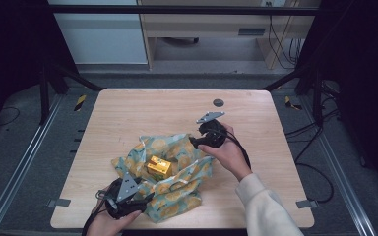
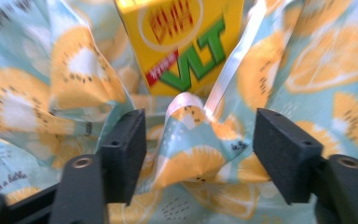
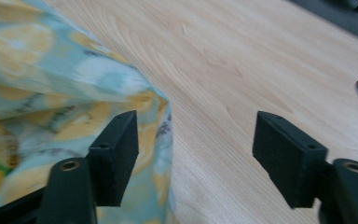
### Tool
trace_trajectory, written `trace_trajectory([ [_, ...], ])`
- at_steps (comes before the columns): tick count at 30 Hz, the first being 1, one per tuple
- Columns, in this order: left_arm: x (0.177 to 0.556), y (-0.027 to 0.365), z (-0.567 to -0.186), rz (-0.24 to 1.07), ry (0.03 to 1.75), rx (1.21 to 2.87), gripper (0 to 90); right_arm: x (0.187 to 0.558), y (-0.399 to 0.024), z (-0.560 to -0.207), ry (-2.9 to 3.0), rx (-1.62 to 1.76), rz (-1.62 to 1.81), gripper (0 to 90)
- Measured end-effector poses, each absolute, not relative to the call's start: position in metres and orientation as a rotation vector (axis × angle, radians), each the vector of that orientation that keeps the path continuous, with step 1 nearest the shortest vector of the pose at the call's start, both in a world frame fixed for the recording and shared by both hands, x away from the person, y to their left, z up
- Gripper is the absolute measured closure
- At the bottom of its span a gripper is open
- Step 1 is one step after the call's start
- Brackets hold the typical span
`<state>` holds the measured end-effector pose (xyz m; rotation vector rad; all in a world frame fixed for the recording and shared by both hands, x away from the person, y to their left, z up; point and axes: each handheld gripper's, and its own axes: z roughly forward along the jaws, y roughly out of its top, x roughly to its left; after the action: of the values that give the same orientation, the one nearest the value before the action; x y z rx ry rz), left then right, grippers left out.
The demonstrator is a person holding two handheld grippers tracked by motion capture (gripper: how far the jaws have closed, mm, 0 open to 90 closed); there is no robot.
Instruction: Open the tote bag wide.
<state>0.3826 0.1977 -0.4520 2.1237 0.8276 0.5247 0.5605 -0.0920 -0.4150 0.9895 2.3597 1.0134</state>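
Wrapping risks failing: our left gripper (image 1: 145, 198), at the cloth's (image 1: 177, 194) seven o'clock, and right gripper (image 1: 193, 140), at two o'clock, both spread, pinching nothing; loose folds may slide off the yellow box (image 1: 158, 167).

The light wooden desk (image 1: 142, 105) lies bare across its far half and along both side edges, giving open passage there. The crumpled pale-blue cloth printed with orange slices (image 1: 187, 184) heaps over the near middle, with the yellow drink carton (image 1: 158, 167) standing in its folds. A small dark round disc (image 1: 218, 103) sits near the far edge.
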Motion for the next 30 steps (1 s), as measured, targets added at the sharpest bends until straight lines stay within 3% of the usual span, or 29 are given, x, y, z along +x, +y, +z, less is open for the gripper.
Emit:
trace_trajectory([
  [2, 0.382, 0.199, -0.447, 0.548, 0.829, 2.090, 28.9, 0.548, -0.096, -0.403, 2.338, 0.960, 1.042, 26.6],
  [7, 0.381, 0.204, -0.431, 0.569, 0.836, 2.033, 24.0, 0.528, -0.102, -0.389, 2.334, 0.920, 1.084, 27.0],
  [15, 0.388, 0.214, -0.397, 0.630, 0.854, 1.994, 25.6, 0.496, -0.104, -0.380, 2.371, 0.841, 1.121, 37.2],
  [20, 0.416, 0.221, -0.381, 0.686, 0.910, 1.976, 27.7, 0.483, -0.100, -0.385, 2.415, 0.808, 1.129, 39.3],
  [26, 0.452, 0.222, -0.386, 0.661, 0.970, 1.998, 25.1, 0.472, -0.089, -0.403, 2.473, 0.764, 1.116, 29.6],
  [30, 0.469, 0.222, -0.398, 0.644, 1.027, 2.027, 17.3, 0.465, -0.085, -0.415, 2.508, 0.735, 1.119, 21.7],
])
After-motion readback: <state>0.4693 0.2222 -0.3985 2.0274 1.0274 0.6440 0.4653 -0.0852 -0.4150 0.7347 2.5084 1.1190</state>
